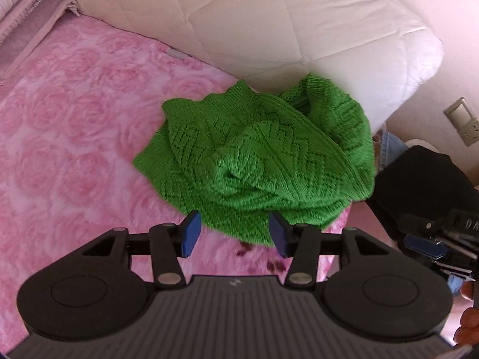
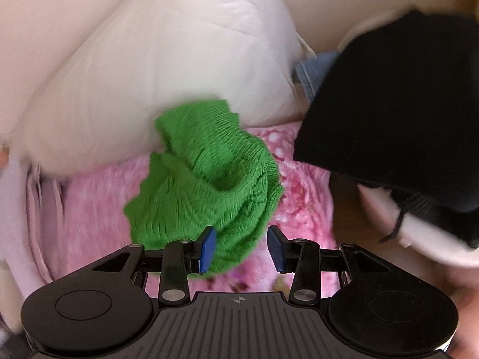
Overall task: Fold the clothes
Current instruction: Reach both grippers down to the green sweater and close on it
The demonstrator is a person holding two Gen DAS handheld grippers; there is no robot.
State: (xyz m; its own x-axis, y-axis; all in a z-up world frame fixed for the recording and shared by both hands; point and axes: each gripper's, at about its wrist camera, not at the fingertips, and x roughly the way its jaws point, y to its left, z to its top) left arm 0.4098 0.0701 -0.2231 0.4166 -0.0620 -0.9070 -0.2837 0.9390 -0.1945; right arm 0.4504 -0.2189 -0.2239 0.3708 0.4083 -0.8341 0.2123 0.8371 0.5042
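Note:
A bright green knitted sweater (image 1: 263, 161) lies crumpled in a heap on a pink rose-patterned blanket (image 1: 74, 137), near the bed's right edge. My left gripper (image 1: 235, 234) is open and empty, its blue pads just short of the heap's near edge. In the right wrist view the same sweater (image 2: 209, 185) lies bunched against a white quilt. My right gripper (image 2: 241, 248) is open and empty just above the heap's near edge; its left pad (image 2: 208, 246) overlaps the knit. The right gripper also shows at the right edge of the left wrist view (image 1: 434, 239).
A thick white quilted duvet (image 1: 269, 21) is piled behind the sweater. A black garment or sleeve (image 2: 404, 104) hangs at the right. Blue denim (image 2: 314, 71) peeks out behind it. A wall socket (image 1: 462, 121) is at far right. Folded pink bedding (image 1: 27, 21) lies at top left.

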